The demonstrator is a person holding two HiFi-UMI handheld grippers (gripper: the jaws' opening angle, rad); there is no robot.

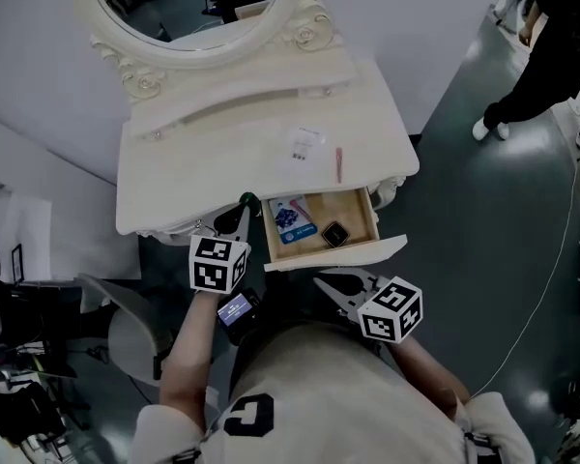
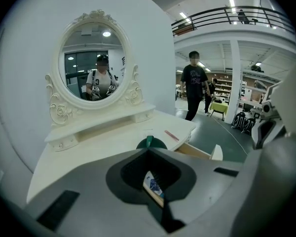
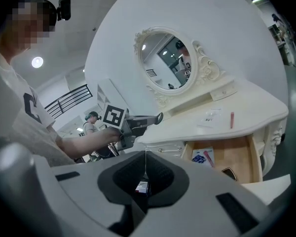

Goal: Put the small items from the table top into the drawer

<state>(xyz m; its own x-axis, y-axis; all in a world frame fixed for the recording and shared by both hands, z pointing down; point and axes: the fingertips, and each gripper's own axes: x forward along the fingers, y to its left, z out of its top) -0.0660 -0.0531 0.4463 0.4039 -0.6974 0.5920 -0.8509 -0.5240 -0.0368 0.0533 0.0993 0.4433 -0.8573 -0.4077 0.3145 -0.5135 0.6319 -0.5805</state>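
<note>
Head view: your left gripper (image 1: 246, 209) and right gripper (image 1: 327, 282) sit by the open drawer (image 1: 367, 222); the packet (image 1: 305, 146) and pink stick (image 1: 338, 163) lie on the table top (image 1: 174, 182) beyond.
Left gripper view: jaws closed, empty.
Right gripper view: jaws closed, empty.

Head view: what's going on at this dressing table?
A person holds a tool in each hand before the white dressing table. The left tool and right tool are both shut with nothing in them, near the open drawer. The drawer already holds a blue packet and a dark item; a clear packet and a pink stick lie on the table top.
</note>
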